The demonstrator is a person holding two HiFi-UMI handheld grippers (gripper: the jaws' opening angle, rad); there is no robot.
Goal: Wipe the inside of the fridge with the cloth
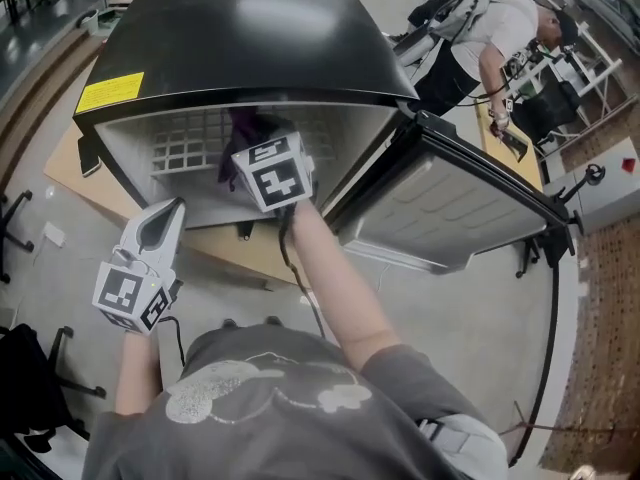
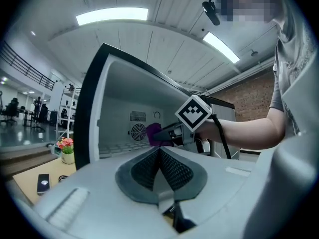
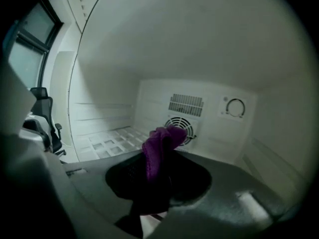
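Observation:
A small black fridge (image 1: 240,38) stands with its door (image 1: 450,208) swung open to the right. My right gripper (image 1: 262,158) reaches into the white cavity, shut on a purple cloth (image 1: 245,128). In the right gripper view the cloth (image 3: 160,146) sticks up between the closed jaws, in front of the round fan grille (image 3: 180,126) on the back wall. The left gripper view shows the same cloth (image 2: 152,132) held inside the cavity, off the wire shelf (image 2: 117,148). My left gripper (image 1: 160,223) hangs outside, below the fridge opening, its jaws together and empty.
A wire shelf (image 1: 190,143) lines the cavity floor. The fridge rests on a wooden board (image 1: 80,173). A dial (image 3: 235,107) sits on the back wall. Another person (image 1: 490,38) bends over at the far right. A small flower pot (image 2: 66,151) stands on a table at left.

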